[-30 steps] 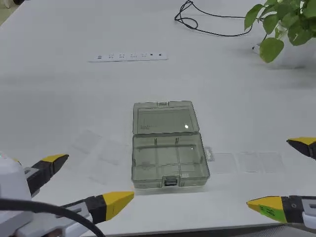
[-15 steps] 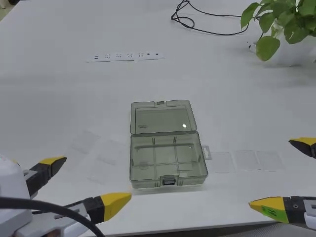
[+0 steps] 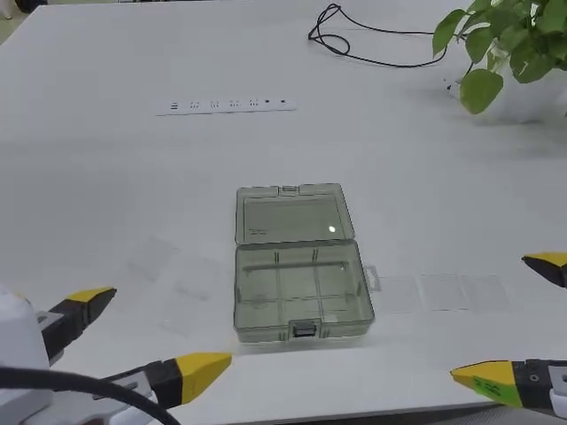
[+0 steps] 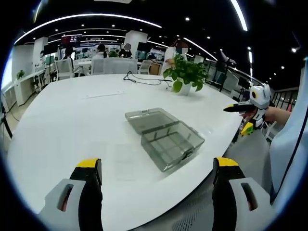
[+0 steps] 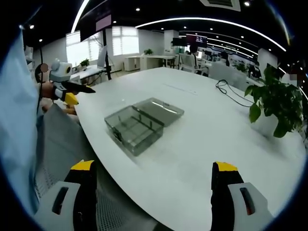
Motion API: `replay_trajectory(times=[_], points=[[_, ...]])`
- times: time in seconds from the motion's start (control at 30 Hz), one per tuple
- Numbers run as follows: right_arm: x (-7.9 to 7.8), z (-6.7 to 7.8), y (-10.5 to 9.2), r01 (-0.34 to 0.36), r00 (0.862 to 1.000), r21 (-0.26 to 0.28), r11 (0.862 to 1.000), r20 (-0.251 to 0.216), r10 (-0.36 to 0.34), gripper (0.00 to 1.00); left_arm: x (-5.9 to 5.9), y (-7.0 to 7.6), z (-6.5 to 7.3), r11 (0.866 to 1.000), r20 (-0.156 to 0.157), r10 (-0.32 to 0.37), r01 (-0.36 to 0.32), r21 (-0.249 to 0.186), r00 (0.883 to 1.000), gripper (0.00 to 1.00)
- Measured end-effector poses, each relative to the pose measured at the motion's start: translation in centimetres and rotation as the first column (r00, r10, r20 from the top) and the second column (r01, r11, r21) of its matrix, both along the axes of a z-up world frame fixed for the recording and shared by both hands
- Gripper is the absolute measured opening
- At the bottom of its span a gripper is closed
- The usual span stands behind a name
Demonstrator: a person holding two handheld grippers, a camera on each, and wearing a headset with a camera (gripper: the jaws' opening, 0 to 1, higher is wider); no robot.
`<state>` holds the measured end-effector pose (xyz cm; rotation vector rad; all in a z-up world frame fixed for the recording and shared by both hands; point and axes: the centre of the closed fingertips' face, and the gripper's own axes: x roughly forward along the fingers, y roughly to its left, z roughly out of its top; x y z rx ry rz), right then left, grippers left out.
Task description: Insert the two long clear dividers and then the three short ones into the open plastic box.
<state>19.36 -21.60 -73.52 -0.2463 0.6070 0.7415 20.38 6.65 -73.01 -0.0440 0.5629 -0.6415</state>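
Clear dividers (image 3: 443,290) lying flat on counter (image 3: 106,177) beside open box (image 3: 301,283) (some left, some right). Likely light, thin, slippery: pinching one short edge seems best. Left gripper (image 3: 168,327), right gripper (image 3: 492,317) both gaping wide, holding nothing.

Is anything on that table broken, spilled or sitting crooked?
Nothing stands out. The plastic box sits flat with its lid folded open. Clear dividers lie flat on the table to its right and, fainter, to its left. The power strip, cable and plant sit tidy at the far side.
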Motion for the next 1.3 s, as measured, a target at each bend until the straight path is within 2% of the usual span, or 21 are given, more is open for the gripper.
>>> replay_trajectory(times=[0.2,0.4,0.6,0.7,1.3], points=[[0.3,0.4,0.2,-0.004,1.0,0.013,1.0,0.016,0.004,1.0,0.2,0.4,0.1,1.0,0.008,0.011,-0.011,-0.001,1.0,0.98],[0.2,0.4,0.9,-0.018,0.999,0.029,0.999,0.028,0.017,1.0,0.0,0.5,-0.4,1.0,-0.004,0.025,-0.025,-0.009,1.0,0.98],[0.1,0.2,0.8,-0.01,1.0,0.031,0.999,0.021,0.009,1.0,-0.2,0.5,-0.5,1.0,-0.011,0.022,-0.022,-0.003,1.0,0.98],[0.0,-0.1,0.5,-0.004,1.0,0.017,1.0,0.018,0.004,1.0,-0.1,0.6,-0.5,1.0,-0.009,0.023,-0.023,-0.005,1.0,0.98],[-0.2,-0.6,0.6,-0.003,1.0,0.023,1.0,0.008,0.003,1.0,0.1,0.3,-0.5,1.0,-0.01,0.016,-0.016,0.003,1.0,0.98]])
